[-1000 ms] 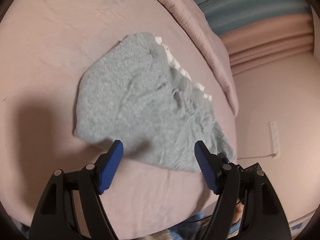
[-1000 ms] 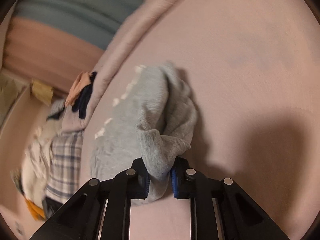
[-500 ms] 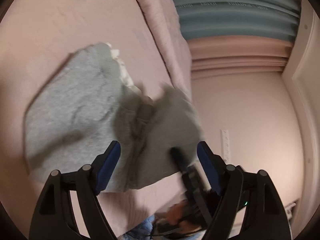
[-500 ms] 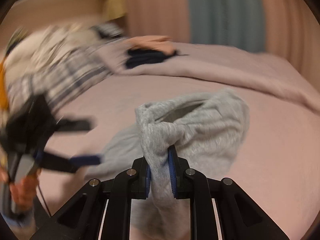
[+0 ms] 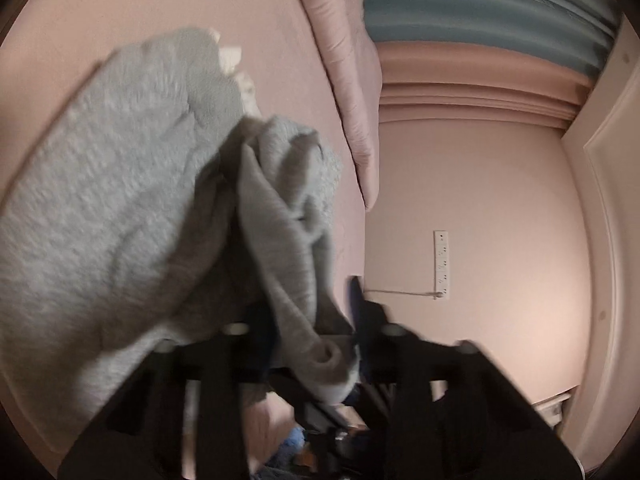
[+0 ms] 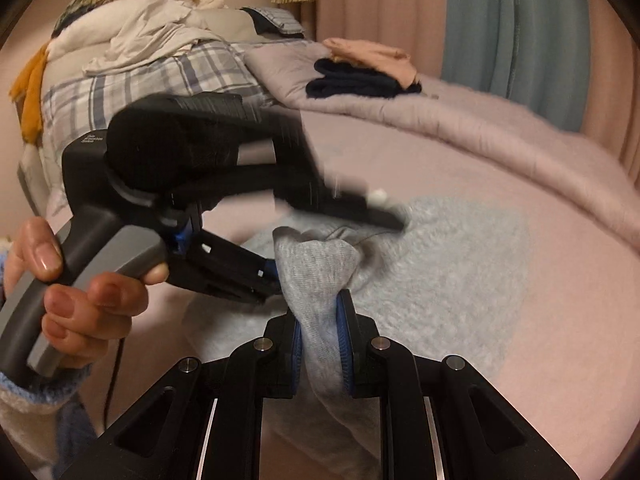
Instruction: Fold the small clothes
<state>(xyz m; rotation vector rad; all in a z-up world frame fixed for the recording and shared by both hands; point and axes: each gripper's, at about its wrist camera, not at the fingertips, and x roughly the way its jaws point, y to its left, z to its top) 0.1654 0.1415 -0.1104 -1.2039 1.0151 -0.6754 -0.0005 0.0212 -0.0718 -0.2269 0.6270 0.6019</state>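
Note:
A small grey knit garment [image 5: 112,216] lies on the pink bed, one edge lifted and bunched. My right gripper [image 6: 322,344] is shut on that bunched edge [image 6: 316,280] and holds it up over the rest of the garment [image 6: 448,264]. My left gripper [image 5: 312,344] is closing around the same raised fold [image 5: 288,216]; the view is blurred and cloth hides its left finger. In the right wrist view the left gripper [image 6: 276,276] reaches in from the left, its fingers straddling the fold just beyond my right fingertips.
A rolled pink duvet [image 6: 460,128] runs along the far side of the bed, with folded navy and peach clothes [image 6: 360,76] on it. A heap of plaid bedding and laundry [image 6: 140,64] is at the back left. Wall and power strip [image 5: 442,264] lie past the bed edge.
My right gripper has lifted the garment's edge up and over toward the left gripper. My left gripper has moved onto that raised fold and its jaws have narrowed around it.

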